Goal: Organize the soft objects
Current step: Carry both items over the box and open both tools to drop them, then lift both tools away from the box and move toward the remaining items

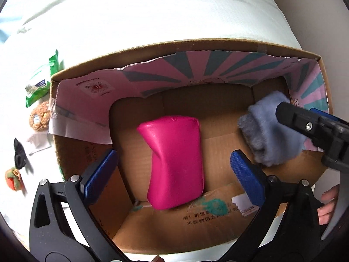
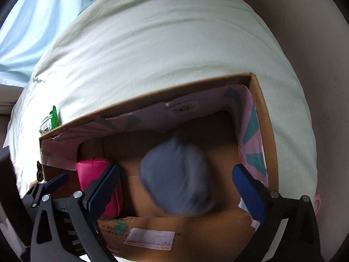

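Observation:
A bright pink soft pouch (image 1: 176, 163) lies on the floor of an open cardboard box (image 1: 174, 43). My left gripper (image 1: 174, 155) hangs over it, open, with its blue pads wide on either side and not touching it. A fluffy grey-blue soft thing (image 1: 266, 135) is at the box's right side, partly under the black body of my right gripper (image 1: 305, 126). In the right wrist view that fluffy thing (image 2: 176, 179) looks blurred and lies between the wide-open pads of my right gripper (image 2: 176, 168), apart from both. The pink pouch (image 2: 96, 174) shows at the left there.
The box (image 2: 152, 91) sits on pale bedding (image 1: 152, 11) and has pink and teal printed flaps folded inward. Left of it lie a green packet (image 1: 41, 80), a brown plush (image 1: 41, 118), a black item (image 1: 19, 157) and an orange plush (image 1: 14, 179). A hand (image 1: 329, 203) shows at right.

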`<state>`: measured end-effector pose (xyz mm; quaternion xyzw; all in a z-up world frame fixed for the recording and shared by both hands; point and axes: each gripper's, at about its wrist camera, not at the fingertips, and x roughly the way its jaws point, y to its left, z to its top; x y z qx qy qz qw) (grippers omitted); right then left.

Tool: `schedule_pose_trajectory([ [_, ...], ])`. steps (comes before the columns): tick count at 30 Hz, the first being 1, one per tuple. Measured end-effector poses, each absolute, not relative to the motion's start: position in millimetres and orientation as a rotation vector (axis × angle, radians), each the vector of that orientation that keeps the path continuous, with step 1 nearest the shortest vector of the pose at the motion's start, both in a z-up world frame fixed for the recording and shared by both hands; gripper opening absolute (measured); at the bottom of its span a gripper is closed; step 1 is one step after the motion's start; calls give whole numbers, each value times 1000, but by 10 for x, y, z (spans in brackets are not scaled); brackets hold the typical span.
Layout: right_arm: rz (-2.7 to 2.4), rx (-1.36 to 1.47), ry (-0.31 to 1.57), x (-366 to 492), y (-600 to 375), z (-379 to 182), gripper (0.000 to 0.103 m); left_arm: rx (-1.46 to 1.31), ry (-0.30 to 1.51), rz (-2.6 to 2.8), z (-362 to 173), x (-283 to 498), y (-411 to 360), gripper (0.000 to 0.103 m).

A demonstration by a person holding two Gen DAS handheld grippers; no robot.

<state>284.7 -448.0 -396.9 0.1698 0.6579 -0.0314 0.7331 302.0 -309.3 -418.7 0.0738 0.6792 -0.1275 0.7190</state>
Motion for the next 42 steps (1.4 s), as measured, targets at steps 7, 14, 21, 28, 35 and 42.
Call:
schedule_pose_trajectory([
  [7,-60,352,1409,2741,-4489,-3816,102,173,1479,-288,-4036,2898,-3051,103],
  [14,-62,289,1339,2588,-4465,-3421,102,164,1414,-286,-3593,2703,-2900,103],
  [21,-56,245,1252,2307,-4416,-2822,102,141,1307,-287,-2972,2609,-2781,103],
  [28,-32,177,1146,1939,-4265,-2130,102,126,1193,-270,-2271,2160,-2583,103],
  [35,-3,143,1012,1493,-4000,-1492,103,102,1053,-207,-1597,1648,-2156,103],
  [42,40,51,909,1090,-3536,-1032,103,49,905,-140,-1005,1233,-1493,103],
])
